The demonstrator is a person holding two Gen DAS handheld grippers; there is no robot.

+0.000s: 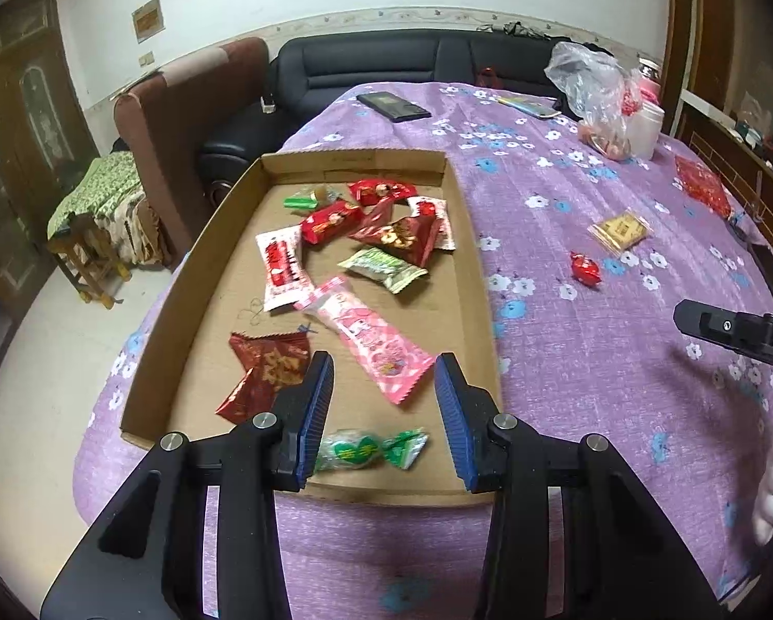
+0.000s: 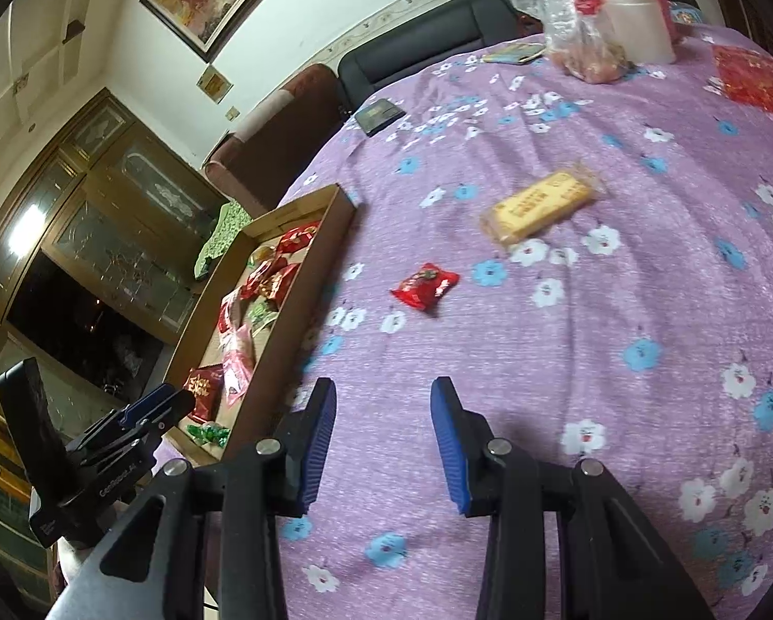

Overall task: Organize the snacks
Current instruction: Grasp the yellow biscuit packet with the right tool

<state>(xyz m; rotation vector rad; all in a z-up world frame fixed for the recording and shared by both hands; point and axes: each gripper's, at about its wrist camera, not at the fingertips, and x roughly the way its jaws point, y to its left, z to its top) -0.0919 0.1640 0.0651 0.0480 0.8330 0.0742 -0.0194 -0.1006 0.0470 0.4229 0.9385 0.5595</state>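
A shallow cardboard tray (image 1: 469,237) on the purple flowered cloth holds several wrapped snacks, among them a pink packet (image 1: 371,336) and a green candy (image 1: 366,449). My left gripper (image 1: 384,377) is open and empty above the tray's near end, with the green candy lying between its fingers below. On the cloth to the right lie a small red candy (image 1: 585,268) (image 2: 425,284) and a yellow cracker pack (image 1: 620,230) (image 2: 541,204). My right gripper (image 2: 384,403) is open and empty above bare cloth, short of the red candy. The tray (image 2: 335,243) is on its left.
A clear plastic bag (image 1: 593,88) and a white cup (image 1: 645,129) stand at the far side. A red packet (image 1: 701,183) lies at the right edge. A black phone (image 1: 394,106) lies at the back. A sofa (image 1: 366,62) is behind the table.
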